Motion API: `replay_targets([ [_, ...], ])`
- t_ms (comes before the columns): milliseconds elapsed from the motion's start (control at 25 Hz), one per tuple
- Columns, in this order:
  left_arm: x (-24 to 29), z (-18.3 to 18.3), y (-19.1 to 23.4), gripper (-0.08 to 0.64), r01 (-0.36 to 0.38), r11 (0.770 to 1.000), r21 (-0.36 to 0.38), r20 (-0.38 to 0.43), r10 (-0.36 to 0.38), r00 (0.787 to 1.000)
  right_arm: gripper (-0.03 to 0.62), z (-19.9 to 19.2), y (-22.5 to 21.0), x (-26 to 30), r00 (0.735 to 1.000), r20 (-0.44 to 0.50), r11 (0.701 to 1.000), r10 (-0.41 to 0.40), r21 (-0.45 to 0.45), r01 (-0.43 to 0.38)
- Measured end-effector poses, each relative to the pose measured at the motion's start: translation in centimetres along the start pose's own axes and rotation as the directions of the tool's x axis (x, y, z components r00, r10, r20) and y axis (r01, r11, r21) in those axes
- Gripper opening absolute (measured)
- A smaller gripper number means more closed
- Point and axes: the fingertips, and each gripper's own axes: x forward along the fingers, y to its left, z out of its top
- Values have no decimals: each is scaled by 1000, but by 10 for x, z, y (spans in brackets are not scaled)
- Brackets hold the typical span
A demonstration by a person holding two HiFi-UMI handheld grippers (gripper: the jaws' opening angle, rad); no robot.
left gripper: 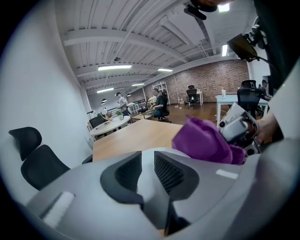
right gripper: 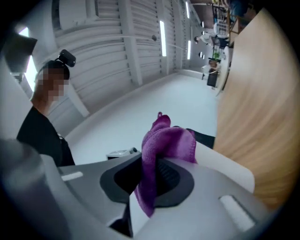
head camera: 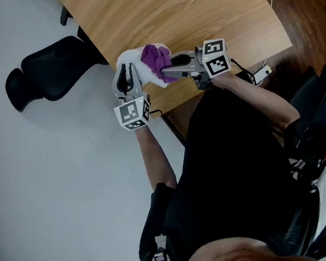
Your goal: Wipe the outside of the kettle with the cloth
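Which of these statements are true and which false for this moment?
1. The left claw is closed on the white kettle. True.
2. The kettle stands on the floor. False: it stands on the wooden table, near its edge.
3. The right claw grips the purple cloth. True.
4. The cloth lies spread flat on the table. False: it is bunched in the right claw, beside the kettle.

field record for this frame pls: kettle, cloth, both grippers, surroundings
kettle: white, at the near edge of the table
cloth: purple, bunched by the kettle's top; contact unclear
left hand-held gripper: closed on the kettle
right hand-held gripper: closed on the cloth
table: wooden
chair: black, on the floor beside the table
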Motion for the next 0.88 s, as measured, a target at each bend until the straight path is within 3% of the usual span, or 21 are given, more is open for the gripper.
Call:
replay_targets([
  [80, -2, -1, 4, 35, -6, 1000, -19, 8, 6, 1000, 57, -2, 10, 19, 996, -46, 997, 74, -22, -75],
  [200, -5, 1, 6, 35, -14, 999, -37, 14, 14, 1000, 57, -18, -9, 22, 995, -78, 997, 69, 30, -66],
  [360, -7, 6, 4, 35, -27, 999, -30, 15, 27, 1000, 54, -58, -66, 0, 980, -180, 993, -90, 62, 102],
  [440, -8, 6, 4, 37, -32, 999, -31, 16, 32, 999, 55, -80, -94, -11, 967, -210, 976, -147, 128, 177],
  [560, -8, 5, 5, 38, -35, 999, -33, 18, 35, 999, 55, -104, -132, -30, 925, -264, 921, -274, 206, 332],
  [680, -8, 0, 7, 37, -35, 999, -35, 20, 36, 999, 55, -130, -177, -51, 832, -360, 804, -423, 273, 528],
  [760, -7, -4, 9, 37, -35, 999, -37, 20, 36, 999, 55, -139, -190, -56, 780, -419, 761, -465, 262, 594],
  [800, -7, -5, 10, 37, -36, 999, -36, 19, 36, 999, 55, -137, -188, -55, 774, -424, 763, -470, 247, 598],
  [840, -7, -5, 10, 37, -36, 999, -35, 18, 37, 999, 55, -128, -179, -52, 791, -403, 781, -461, 237, 577],
  [880, -7, -4, 9, 37, -36, 999, -32, 17, 36, 999, 55, -111, -161, -45, 832, -348, 819, -432, 234, 523],
])
